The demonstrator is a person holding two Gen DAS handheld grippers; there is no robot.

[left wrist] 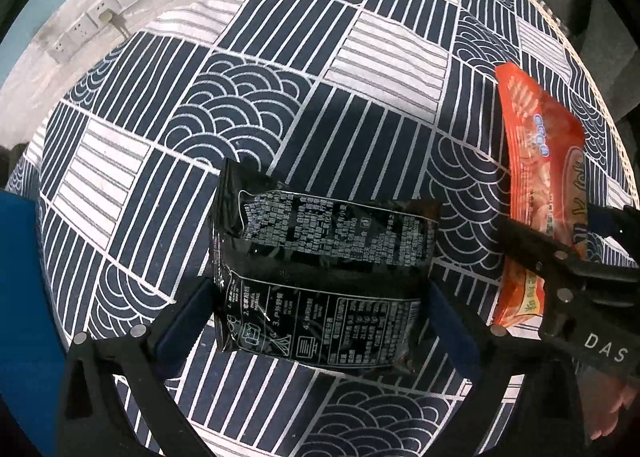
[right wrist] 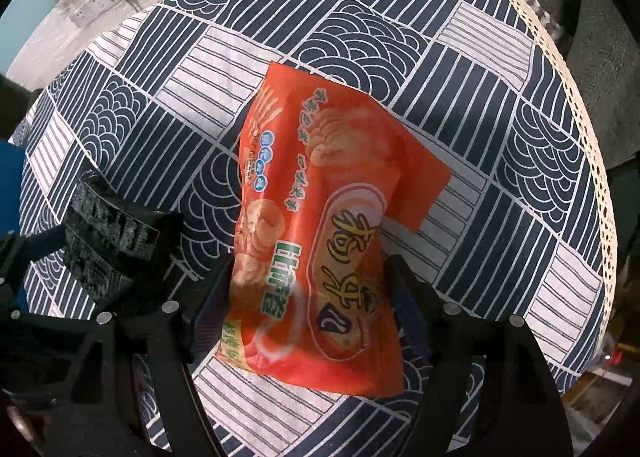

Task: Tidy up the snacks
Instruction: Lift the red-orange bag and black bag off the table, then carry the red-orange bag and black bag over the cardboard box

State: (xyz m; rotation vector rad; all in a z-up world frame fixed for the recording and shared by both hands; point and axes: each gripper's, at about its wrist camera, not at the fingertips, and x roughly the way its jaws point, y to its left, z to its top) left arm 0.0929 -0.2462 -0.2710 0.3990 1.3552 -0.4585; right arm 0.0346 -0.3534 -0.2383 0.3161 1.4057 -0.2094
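A black snack bag [left wrist: 320, 249] lies printed-back up on the patterned tablecloth [left wrist: 248, 109]. My left gripper [left wrist: 320, 291] points straight down over it, open wide, its blue pads just outside the bag's two short ends. An orange snack bag [right wrist: 320, 217] lies crumpled on the cloth to the right of the black one. My right gripper [right wrist: 310, 269] straddles its lower half, open, with the fingers close against the bag's sides. The left wrist view has the orange bag [left wrist: 536, 161] at its right edge. The right wrist view has the black bag [right wrist: 112, 241] at its left.
The round table's lace-trimmed edge [right wrist: 592, 177] curves along the right. A white brick wall with power sockets [left wrist: 100, 17] is behind the table. A blue object [left wrist: 20, 277] sits at the far left edge. Bare cloth lies beyond both bags.
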